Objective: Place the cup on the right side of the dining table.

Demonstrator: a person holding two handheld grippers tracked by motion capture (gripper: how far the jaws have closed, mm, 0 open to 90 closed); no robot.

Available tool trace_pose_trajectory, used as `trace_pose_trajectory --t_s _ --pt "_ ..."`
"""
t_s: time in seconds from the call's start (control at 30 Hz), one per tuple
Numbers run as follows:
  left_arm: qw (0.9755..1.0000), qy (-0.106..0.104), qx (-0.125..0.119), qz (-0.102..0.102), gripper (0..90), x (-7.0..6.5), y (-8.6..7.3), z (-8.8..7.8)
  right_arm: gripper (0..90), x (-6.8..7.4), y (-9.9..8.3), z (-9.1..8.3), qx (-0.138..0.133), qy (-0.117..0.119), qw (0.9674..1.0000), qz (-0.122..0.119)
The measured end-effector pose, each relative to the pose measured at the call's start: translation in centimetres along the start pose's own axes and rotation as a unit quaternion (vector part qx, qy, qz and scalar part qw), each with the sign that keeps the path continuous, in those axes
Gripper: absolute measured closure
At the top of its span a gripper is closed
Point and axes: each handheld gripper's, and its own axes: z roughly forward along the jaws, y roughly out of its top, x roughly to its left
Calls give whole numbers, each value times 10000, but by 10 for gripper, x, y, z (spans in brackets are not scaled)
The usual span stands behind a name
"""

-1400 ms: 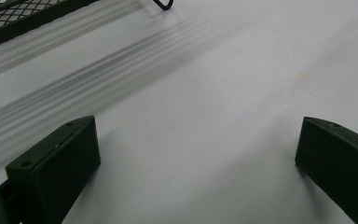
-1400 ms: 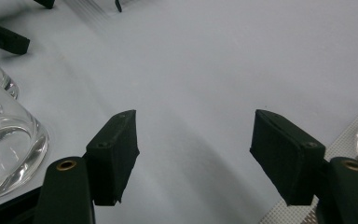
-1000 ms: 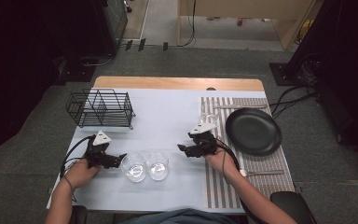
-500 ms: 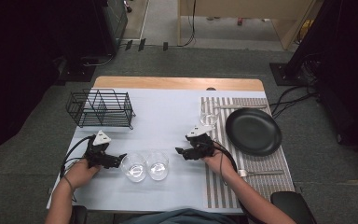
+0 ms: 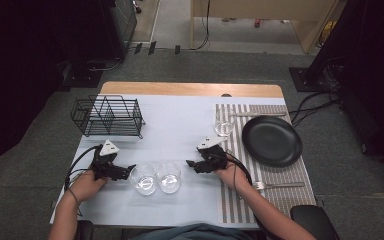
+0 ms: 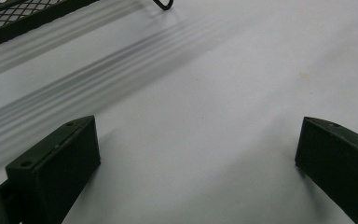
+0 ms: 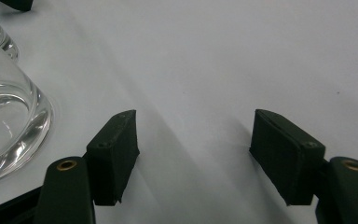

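Both the left gripper [image 5: 128,171] and the right gripper [image 5: 190,164] have their jaws spread wide and empty, flanking two upright glasses near the desk's front edge: the left glass [image 5: 143,178] just beside the left jaws, the right glass [image 5: 168,176] a little off the right jaws.
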Motion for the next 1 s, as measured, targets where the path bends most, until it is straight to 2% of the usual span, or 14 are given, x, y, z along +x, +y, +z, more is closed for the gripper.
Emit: trace_pose_trajectory --t_s 0.17,0.23,1.0 --pt "10000 2 1 2 0 0 0 0 262 7 0 3 113 -152 9993 -324" --pt "10000 2 1 0 0 0 0 0 262 7 1 3 118 -138 9995 -266" --pt "10000 2 0 -2 0 0 0 0 261 7 1 3 115 -135 9994 -281"
